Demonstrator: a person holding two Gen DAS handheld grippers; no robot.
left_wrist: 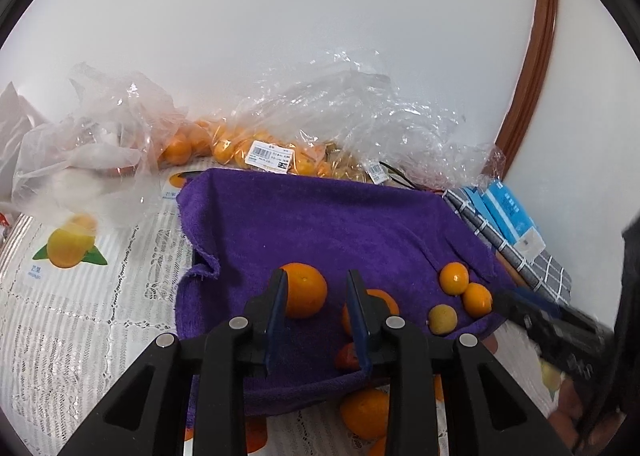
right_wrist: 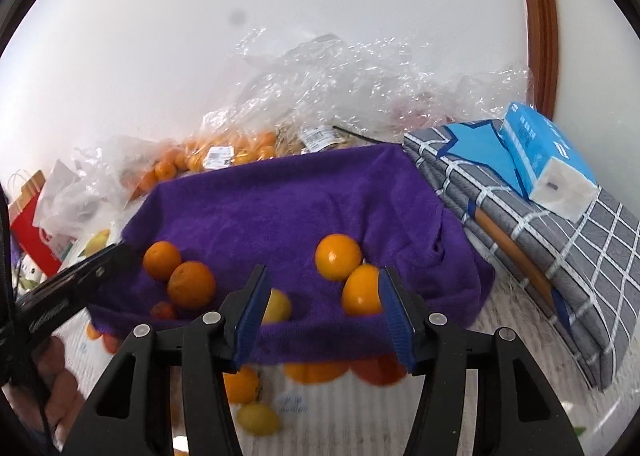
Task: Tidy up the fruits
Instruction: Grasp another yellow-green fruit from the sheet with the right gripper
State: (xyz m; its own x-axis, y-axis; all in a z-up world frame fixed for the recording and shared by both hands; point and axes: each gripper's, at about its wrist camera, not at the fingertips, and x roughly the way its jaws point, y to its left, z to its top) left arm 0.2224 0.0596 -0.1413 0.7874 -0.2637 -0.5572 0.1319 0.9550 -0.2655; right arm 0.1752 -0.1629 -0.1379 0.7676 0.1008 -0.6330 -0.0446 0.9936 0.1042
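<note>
Even, soft daylight is filling both my views. Fisheye is bending the edges, black vignette ringing them. Plastic bags (left_wrist: 344, 111) at twelve o'clock are glaring; lower corners are blurring.

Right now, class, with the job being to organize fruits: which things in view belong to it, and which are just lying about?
Belongs to the job:
- loose orange citrus fruits
- small pale yellow fruit
- purple terry towel
- clear plastic bags of oranges
- left gripper
- right gripper

Just lying about:
- blue tissue pack
- grey checked folded cloth
- red paper bag
</note>
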